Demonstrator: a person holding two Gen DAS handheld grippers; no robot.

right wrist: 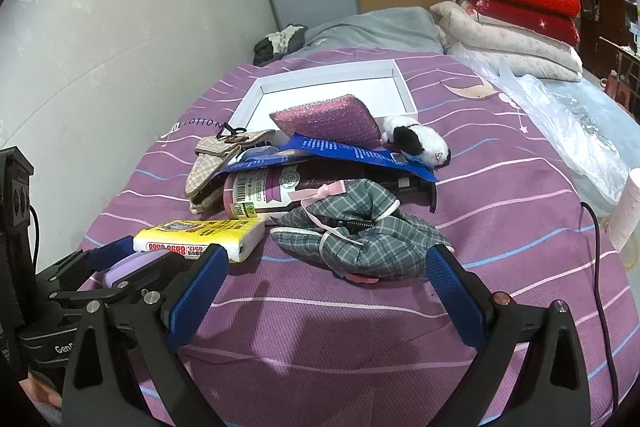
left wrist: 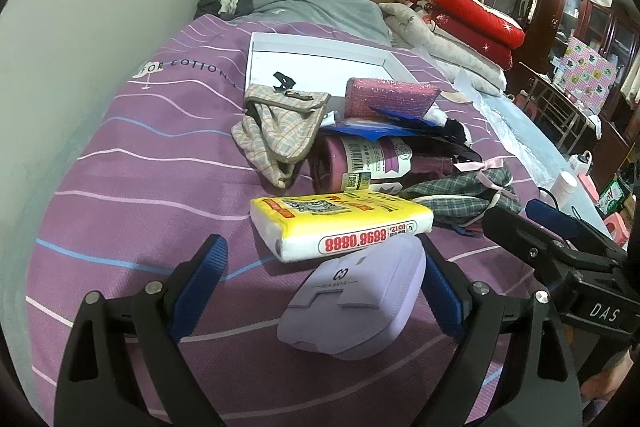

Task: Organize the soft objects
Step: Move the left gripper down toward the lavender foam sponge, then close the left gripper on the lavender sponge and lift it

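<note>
Piled on a purple striped bedspread (right wrist: pixel 500 227): a heap of mixed items near the middle of the bed. Left gripper (left wrist: pixel 324 283) spread wide, empty, its blue pads flanking a lilac case (left wrist: pixel 352 301) without visibly touching it. Just beyond the case, resting partly on it, a yellow tissue pack (left wrist: pixel 340 223). Right gripper (right wrist: pixel 328 283) likewise spread wide and holding nothing, low over the bedspread, just near of a green plaid fabric piece (right wrist: pixel 360 231) with a pink bow. Behind that, lying on its side, a dark purple bottle (right wrist: pixel 280 191) under a blue packet (right wrist: pixel 340 155). On top of the packet, a glittery pink sponge (right wrist: pixel 328 119); at its right end, a small black-and-white plush toy (right wrist: pixel 416 143). At the left of the heap, beige checked cloth pieces (right wrist: pixel 216 163). Farther back, a white shallow box (right wrist: pixel 404 83), open and apart from the grippers. At the far right, stacked red and pale quilts (right wrist: pixel 520 15).
</note>
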